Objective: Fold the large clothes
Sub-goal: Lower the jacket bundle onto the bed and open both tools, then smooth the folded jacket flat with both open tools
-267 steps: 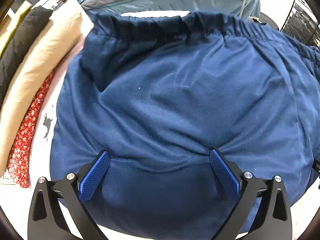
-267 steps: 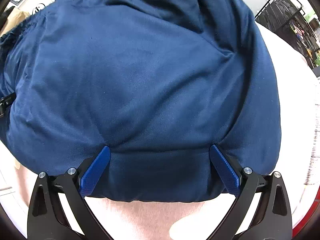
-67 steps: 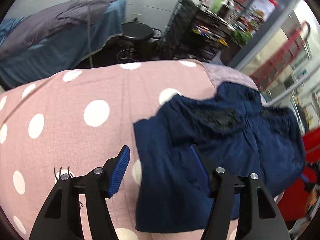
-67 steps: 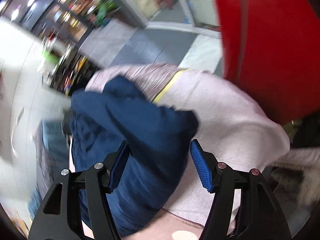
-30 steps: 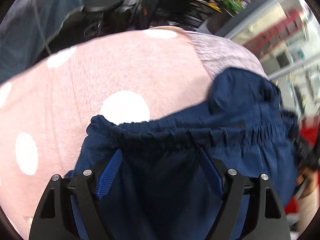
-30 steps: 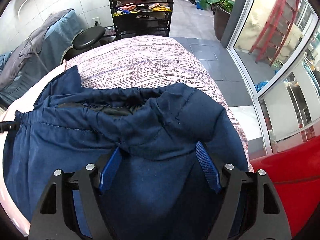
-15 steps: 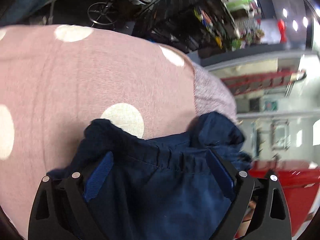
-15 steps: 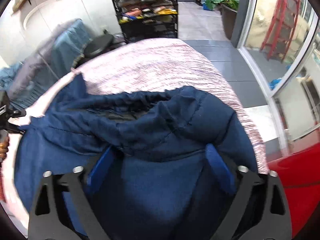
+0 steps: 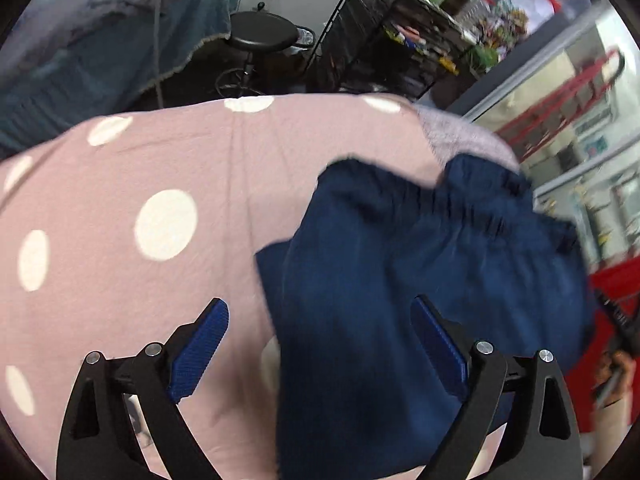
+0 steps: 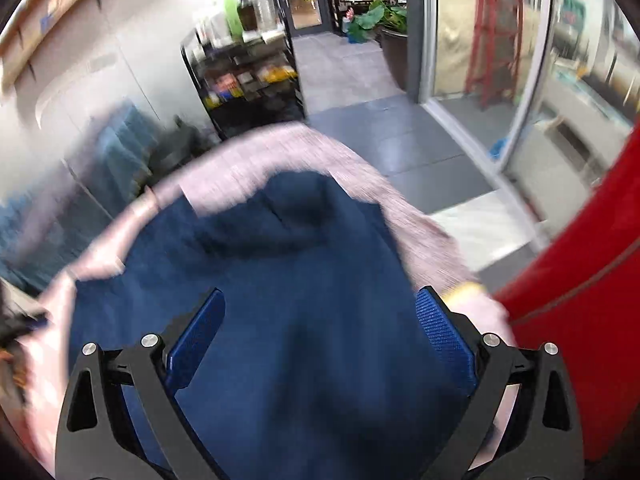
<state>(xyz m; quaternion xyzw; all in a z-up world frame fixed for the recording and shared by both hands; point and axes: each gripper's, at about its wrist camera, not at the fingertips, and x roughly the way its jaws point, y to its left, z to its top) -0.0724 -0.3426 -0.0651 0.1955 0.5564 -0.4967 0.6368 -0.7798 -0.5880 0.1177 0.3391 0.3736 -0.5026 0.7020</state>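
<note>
Up close, the left hand-held gripper point(image 9: 318, 344) hangs with its blue pads point(image 9: 200, 346) spread wide, nothing pinched between them; the jaws have just been opening, and the cloth that sat between them lies loose below. Under it, the left pad sits over pink cloth while the right pad sits over the navy garment point(image 9: 420, 280), a pair of trousers or shorts with a gathered elastic waistband at its far edge. Over to the right hand-held gripper point(image 10: 320, 336): also gaping wide, jaws just opened as well, pads clear of the fabric, the same navy garment point(image 10: 300, 320) filling the view beneath it, bunched and rumpled rather than flat. The garment lies on the table point(image 9: 160, 168), which is draped in a pink cover with white polka dots, and it sits toward the far right corner, where a paler striped cloth point(image 10: 360, 168) shows along the edge. A red surface point(image 10: 580, 300) rises just beside that corner. Farther off, a round black stool point(image 9: 262, 34) stands beyond the table, next to a bed or bench under blue-grey covers point(image 9: 100, 40). Further still, a black wire shelving rack point(image 10: 248, 80) is packed with small colourful goods, too blurred to name, and a potted green plant point(image 10: 380, 16) stands by the glass doors.
</note>
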